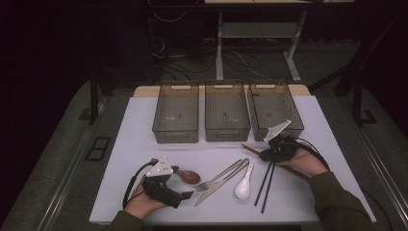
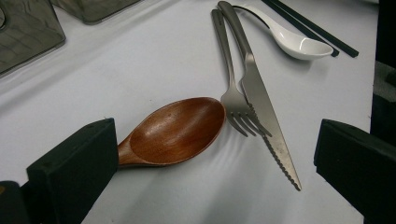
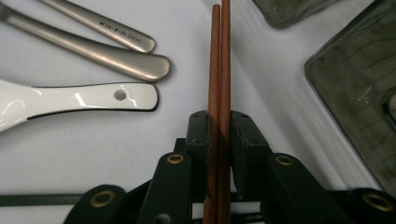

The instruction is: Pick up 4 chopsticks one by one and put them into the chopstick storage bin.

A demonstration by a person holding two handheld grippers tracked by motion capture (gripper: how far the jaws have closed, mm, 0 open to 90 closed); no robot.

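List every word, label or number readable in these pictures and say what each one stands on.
One marking: small stamped lettering near the end of a steel handle, seen in the right gripper view; it is too small and blurred to read.
No lettering shows on the white spoon, the brown chopsticks, the wooden spoon or the grey bins.

I am wearing dark olive sleeves (image 1: 337, 197) on both forearms. My left gripper (image 1: 166, 188) is showing a black body with a pale grey three-cornered plate on top and a black cable looping beside it. My right gripper (image 3: 219, 140) is showing matte black jaw links with brass-coloured rivets and small black screws, a pale plate and black cables.
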